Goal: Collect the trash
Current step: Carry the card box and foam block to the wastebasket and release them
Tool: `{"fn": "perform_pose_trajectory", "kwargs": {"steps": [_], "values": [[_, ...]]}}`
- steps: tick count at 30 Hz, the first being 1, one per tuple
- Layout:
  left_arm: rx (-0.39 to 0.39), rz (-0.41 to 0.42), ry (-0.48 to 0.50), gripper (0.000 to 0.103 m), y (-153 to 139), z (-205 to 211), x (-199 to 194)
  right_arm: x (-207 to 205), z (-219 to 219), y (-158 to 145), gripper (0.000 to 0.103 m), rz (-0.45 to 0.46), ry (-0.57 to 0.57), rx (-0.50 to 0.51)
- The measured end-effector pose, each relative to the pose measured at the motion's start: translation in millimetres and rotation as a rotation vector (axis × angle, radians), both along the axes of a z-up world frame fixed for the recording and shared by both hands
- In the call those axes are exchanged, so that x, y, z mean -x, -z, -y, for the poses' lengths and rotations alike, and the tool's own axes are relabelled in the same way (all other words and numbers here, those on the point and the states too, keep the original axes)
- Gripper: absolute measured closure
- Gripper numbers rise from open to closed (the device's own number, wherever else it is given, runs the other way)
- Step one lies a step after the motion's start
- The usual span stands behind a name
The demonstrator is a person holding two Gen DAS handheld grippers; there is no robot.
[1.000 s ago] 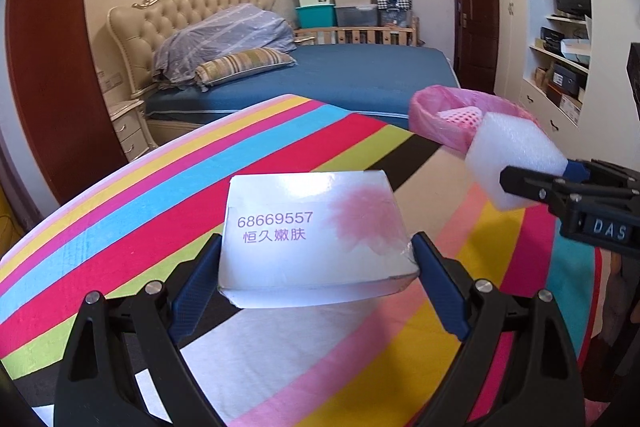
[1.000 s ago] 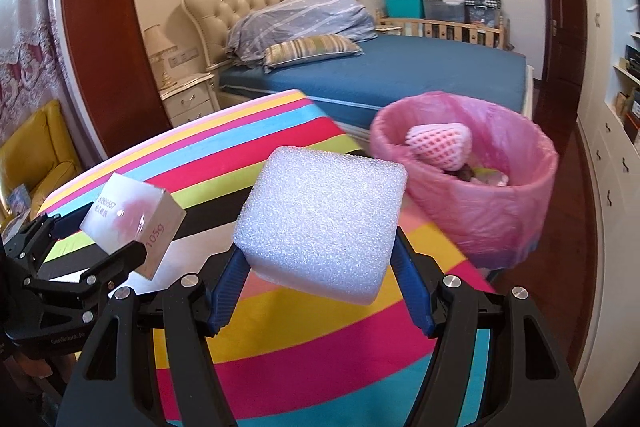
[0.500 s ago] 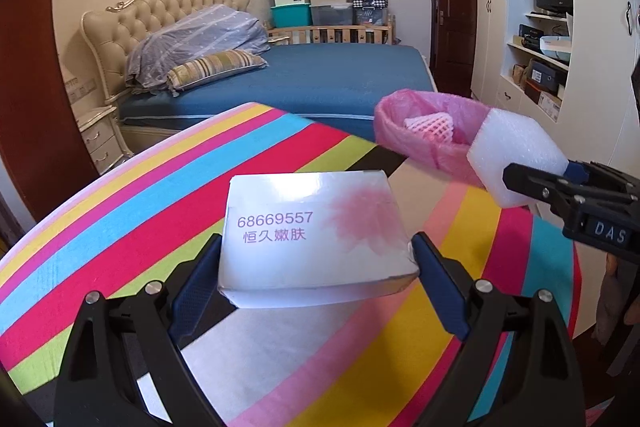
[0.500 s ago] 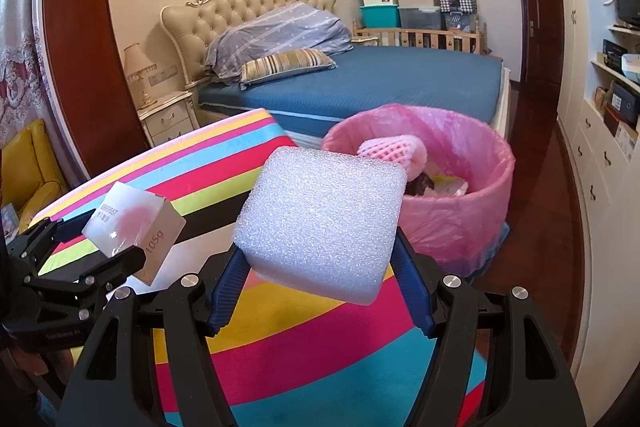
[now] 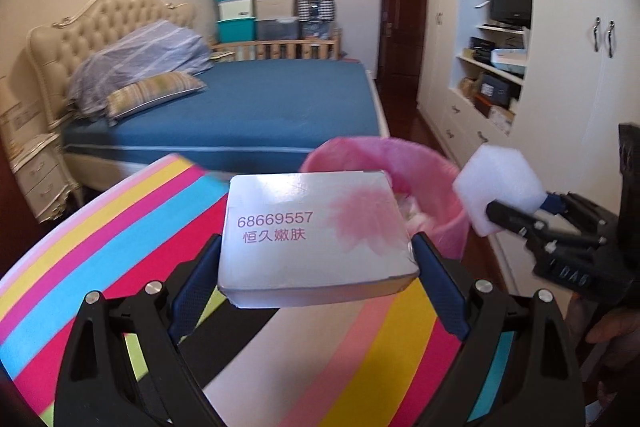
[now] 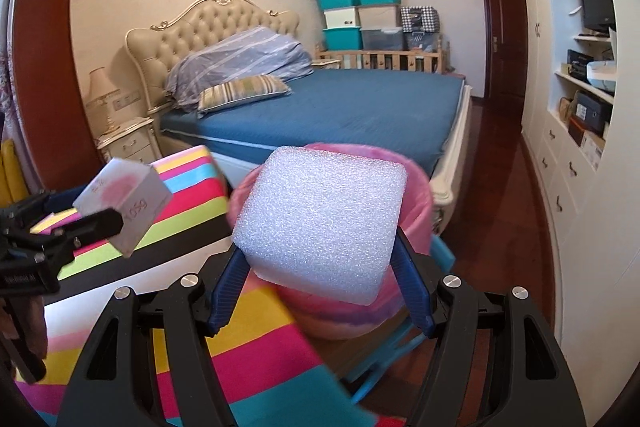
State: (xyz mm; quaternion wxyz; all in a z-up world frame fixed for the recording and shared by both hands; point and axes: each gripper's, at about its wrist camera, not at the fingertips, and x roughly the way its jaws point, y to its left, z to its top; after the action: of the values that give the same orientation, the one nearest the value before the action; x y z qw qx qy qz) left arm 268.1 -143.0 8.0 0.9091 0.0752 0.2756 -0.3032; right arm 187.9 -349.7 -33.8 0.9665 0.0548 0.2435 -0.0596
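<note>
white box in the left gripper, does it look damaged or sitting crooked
Nothing stands out. The white box sits level between the left gripper fingers, corners intact as far as visible. The foam block in the right gripper also looks whole, near the pink-lined bin.

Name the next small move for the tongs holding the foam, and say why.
Probably carry the right tongs slightly forward, then open them. The foam block is clamped between them and already hangs in front of the pink-lined bin, so a short advance should drop it inside.
</note>
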Motion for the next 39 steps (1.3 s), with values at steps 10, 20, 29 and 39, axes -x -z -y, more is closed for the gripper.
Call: {"fn": "perform_pose_trajectory", "kwargs": {"steps": [10,20,29,39], "values": [[0.044,-0.006,0.114,0.013,-30,62,-59,-39,22,6,0.038,0.013,-0.025,0.041],[0.055,-0.019,0.141,0.013,-33,106,-100,-76,33,24,0.036,0.003,-0.062,0.024],[0.049,-0.048,0.096,0.005,-22,120,-129,-59,42,40,0.018,-0.017,-0.045,-0.023],[0.039,0.062,0.000,0.005,-36,62,-81,2,48,12,0.018,0.023,0.055,-0.068]]}}
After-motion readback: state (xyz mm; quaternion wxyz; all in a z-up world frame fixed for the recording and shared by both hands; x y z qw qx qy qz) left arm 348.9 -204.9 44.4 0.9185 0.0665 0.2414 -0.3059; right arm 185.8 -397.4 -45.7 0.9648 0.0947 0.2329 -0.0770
